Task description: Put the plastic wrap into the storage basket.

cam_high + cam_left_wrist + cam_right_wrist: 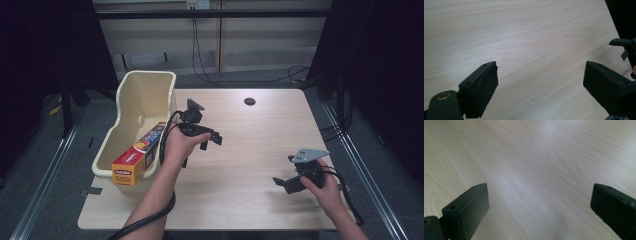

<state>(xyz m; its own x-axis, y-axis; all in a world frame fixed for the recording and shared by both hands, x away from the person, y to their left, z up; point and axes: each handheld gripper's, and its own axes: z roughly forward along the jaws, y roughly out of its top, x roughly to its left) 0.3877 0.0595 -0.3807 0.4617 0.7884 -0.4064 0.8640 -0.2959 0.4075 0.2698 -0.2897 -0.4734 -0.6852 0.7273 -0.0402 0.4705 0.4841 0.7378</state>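
My left gripper (212, 141) hangs over the middle of the wooden table (250, 155), just right of the cream bin (142, 100). Its jaws stand wide apart with bare wood between them (541, 82). My right gripper (282, 181) hovers low near the front right of the table, pointing left. It is open too, nothing between its jaws (537, 207). A long box of plastic wrap (140, 155), orange, red and dark blue, leans in the bin with one end over the bin's front rim. The right gripper (624, 47) shows far off in the left gripper view.
A dark round hole (249, 101) sits in the tabletop near its far edge. Cables run along the floor behind the table (210, 75). Metal rails flank the table on both sides.
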